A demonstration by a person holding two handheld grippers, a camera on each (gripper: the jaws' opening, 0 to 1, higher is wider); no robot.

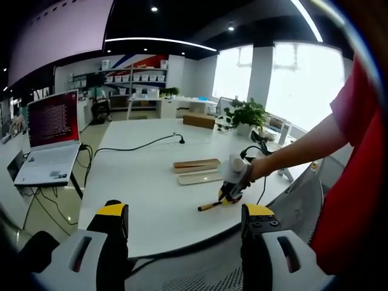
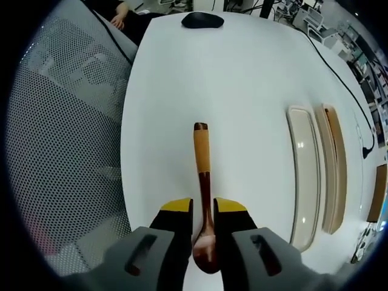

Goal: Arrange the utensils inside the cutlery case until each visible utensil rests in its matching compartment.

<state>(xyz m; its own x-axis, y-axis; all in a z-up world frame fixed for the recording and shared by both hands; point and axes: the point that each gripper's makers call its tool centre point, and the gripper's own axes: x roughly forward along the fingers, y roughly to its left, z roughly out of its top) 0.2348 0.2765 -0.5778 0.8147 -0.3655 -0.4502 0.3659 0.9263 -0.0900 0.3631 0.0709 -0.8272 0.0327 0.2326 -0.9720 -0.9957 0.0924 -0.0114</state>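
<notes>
The right hand-held gripper (image 2: pixel 203 213) is closed on the spoon (image 2: pixel 202 182), whose handle runs straight ahead over the surface (image 2: pixel 242 91), the case (image 2: pixel 303 176) lying parallel to its right; the left hand-held gripper (image 1: pixel 185 219) hangs open, farther off.

Wooden spoon (image 2: pixel 203 182) flat on table, prob. clamped; case (image 2: pixel 305 176) nearby.

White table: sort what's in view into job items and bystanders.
Job: wooden spoon, gripped by the right gripper; cutlery case; its lid; left gripper, open.
Bystanders: laptop, potted plant, black cable, mouse, mesh chair.
</notes>
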